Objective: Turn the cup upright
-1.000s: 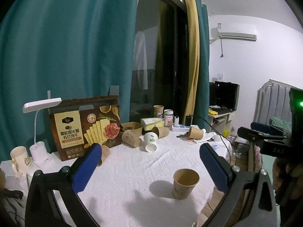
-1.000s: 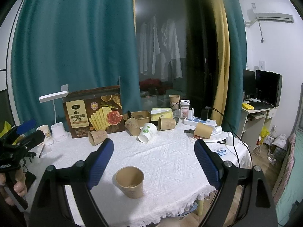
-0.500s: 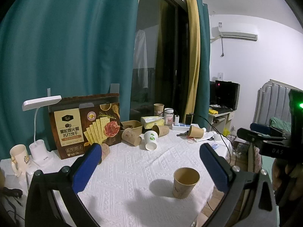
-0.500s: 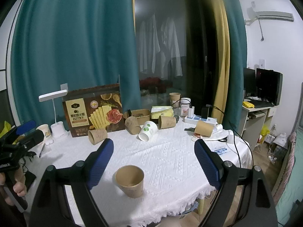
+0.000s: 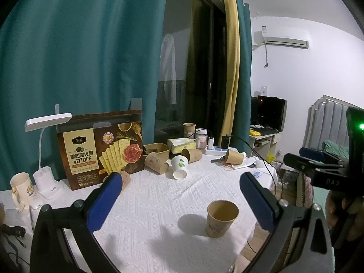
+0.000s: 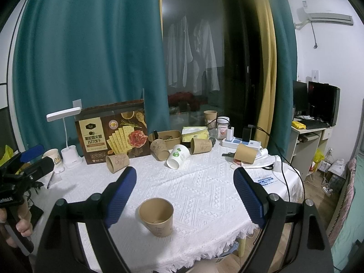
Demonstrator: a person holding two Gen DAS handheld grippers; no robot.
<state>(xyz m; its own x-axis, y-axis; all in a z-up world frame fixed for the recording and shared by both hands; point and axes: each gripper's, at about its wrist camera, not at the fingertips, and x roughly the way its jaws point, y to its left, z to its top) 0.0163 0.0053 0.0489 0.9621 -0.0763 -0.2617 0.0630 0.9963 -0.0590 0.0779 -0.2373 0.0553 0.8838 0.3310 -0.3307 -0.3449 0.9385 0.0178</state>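
Observation:
A brown paper cup (image 5: 221, 218) stands upright, mouth up, near the front edge of the white tablecloth; it also shows in the right wrist view (image 6: 157, 216). My left gripper (image 5: 182, 202) is open and empty, held back from the cup. My right gripper (image 6: 185, 195) is open and empty, above and behind the cup. Several brown paper cups (image 6: 117, 163) and a white cup (image 6: 178, 156) lie on their sides further back.
A cracker box (image 6: 112, 134), a white desk lamp (image 6: 64, 134), a mug (image 6: 52, 158), a tissue box (image 6: 195, 133), a power strip (image 6: 241, 142) with cables and a brown bowl (image 6: 166, 136) stand at the back. The table's front edge (image 6: 204, 245) is close.
Both grippers have drawn slightly back and up from the table. The upright cup has not moved.

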